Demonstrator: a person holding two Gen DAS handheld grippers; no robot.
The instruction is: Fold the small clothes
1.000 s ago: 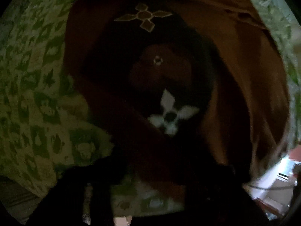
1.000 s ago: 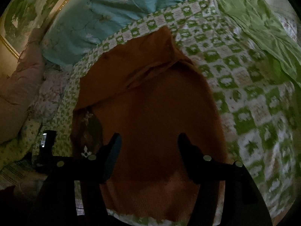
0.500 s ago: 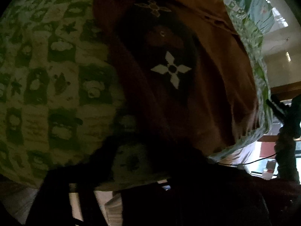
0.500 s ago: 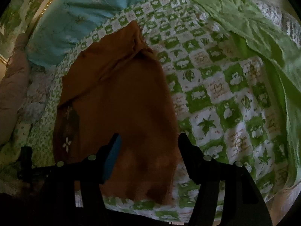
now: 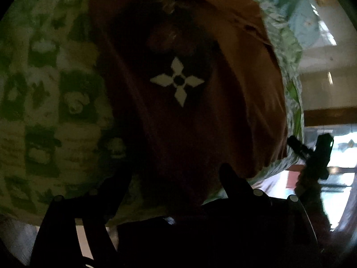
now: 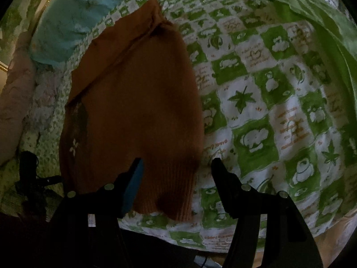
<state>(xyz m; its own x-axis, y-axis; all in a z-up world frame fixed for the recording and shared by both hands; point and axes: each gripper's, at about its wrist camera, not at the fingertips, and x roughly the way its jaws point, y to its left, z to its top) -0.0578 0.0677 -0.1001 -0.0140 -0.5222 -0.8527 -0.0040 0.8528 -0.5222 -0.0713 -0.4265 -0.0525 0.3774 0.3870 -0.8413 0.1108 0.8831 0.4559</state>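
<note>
On green checked quilt (image 6: 256,102), brown sweater (image 6: 138,102) released, both claws now spread.

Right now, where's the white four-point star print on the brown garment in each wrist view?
Left wrist: white star print sits centre frame, on the dark patch.
Right wrist: it is small, lower left, near the brown garment left edge.
Shared landmark: green checked quilt.

We see a rusty-orange knitted sweater (image 6: 138,102) with a white star-flower print (image 5: 177,80) on a green-and-white checked quilt (image 6: 267,111), beside a pale blue blanket (image 6: 73,20).
</note>
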